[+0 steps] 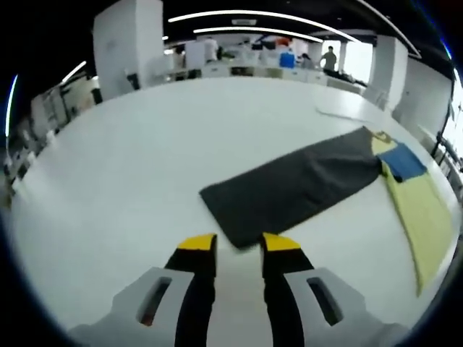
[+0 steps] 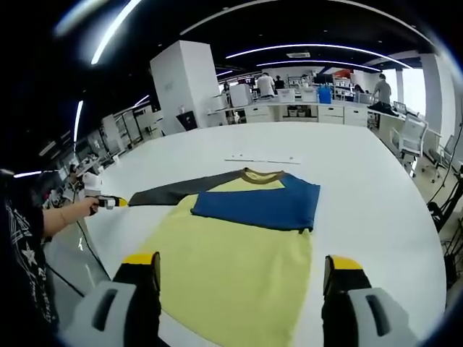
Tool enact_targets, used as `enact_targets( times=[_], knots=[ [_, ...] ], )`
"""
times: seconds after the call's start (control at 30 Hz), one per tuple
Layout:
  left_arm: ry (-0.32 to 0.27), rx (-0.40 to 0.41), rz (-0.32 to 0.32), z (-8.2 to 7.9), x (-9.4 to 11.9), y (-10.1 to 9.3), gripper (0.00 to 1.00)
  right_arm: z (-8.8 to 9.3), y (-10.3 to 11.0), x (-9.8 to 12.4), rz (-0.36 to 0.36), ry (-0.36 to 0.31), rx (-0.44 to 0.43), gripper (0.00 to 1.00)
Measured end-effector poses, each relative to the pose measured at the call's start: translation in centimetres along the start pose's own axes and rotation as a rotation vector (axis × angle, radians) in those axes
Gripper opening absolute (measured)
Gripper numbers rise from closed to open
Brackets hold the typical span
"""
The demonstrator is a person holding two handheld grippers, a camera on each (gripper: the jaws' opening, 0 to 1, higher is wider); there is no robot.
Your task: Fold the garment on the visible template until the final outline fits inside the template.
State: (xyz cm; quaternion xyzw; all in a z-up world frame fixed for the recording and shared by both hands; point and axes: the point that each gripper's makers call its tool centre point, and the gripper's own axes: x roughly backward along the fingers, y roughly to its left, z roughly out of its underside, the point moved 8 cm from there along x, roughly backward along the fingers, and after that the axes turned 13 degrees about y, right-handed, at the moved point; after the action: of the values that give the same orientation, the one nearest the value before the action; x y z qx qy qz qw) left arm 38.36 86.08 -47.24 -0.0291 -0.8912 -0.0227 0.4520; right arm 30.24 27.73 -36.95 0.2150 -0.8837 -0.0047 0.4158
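Office desks and ceiling strip lights ring the broad white table (image 2: 376,188) where we are folding a long-sleeved garment (image 2: 239,267). At left, our left gripper (image 1: 239,244), jaws narrowly parted, hovers at the cuff of the outstretched dark sleeve (image 1: 289,188); no cloth sits between them. We judge the sleeve fold is in hand; next comes pinching the cuff and carrying it over the yellow body. Near right, our right gripper (image 2: 242,267) waits, jaws wide over the hem. We cannot make out any template outline; the hem is cut off.
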Motion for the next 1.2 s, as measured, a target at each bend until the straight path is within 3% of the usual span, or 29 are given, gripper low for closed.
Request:
enact_targets(
  times=[0.2, 0.23, 0.47, 0.67, 0.77, 0.83, 0.87, 1.2],
  knots=[
    [0.05, 0.024, -0.04, -0.2, -0.5, 0.0, 0.17, 0.1, -0.2, 0.1, 0.008, -0.001, -0.01, 0.93],
    [0.032, 0.046, -0.042, 0.0, -0.4, -0.1, 0.17, 0.1, -0.2, 0.2, 0.01, -0.004, -0.014, 0.93],
    [0.055, 0.108, -0.034, 0.3, -0.6, -0.8, 0.08, 0.4, -0.3, 0.2, 0.01, -0.002, -0.021, 0.93],
    [0.077, 0.229, -0.071, 0.7, -0.4, -0.4, 0.14, 0.7, -0.3, 0.1, 0.006, -0.001, -0.028, 0.93],
    [0.076, 0.242, -0.061, 0.7, -0.5, -0.1, 0.15, 0.7, -0.4, 0.1, 0.006, -0.003, -0.031, 0.93],
    [0.07, 0.3, -0.023, 0.7, -0.7, -0.3, 0.11, 0.7, -0.5, 0.0, 0.006, -0.002, -0.034, 0.93],
    [0.074, 0.291, -0.042, 0.7, -0.6, -0.3, 0.1, 0.7, -0.5, 0.0, 0.006, -0.002, -0.035, 0.92],
    [0.08, 0.318, -0.012, 0.5, -0.5, -1.2, 0.02, 0.6, -0.3, -0.1, 0.0, -0.008, -0.038, 0.92]
  ],
)
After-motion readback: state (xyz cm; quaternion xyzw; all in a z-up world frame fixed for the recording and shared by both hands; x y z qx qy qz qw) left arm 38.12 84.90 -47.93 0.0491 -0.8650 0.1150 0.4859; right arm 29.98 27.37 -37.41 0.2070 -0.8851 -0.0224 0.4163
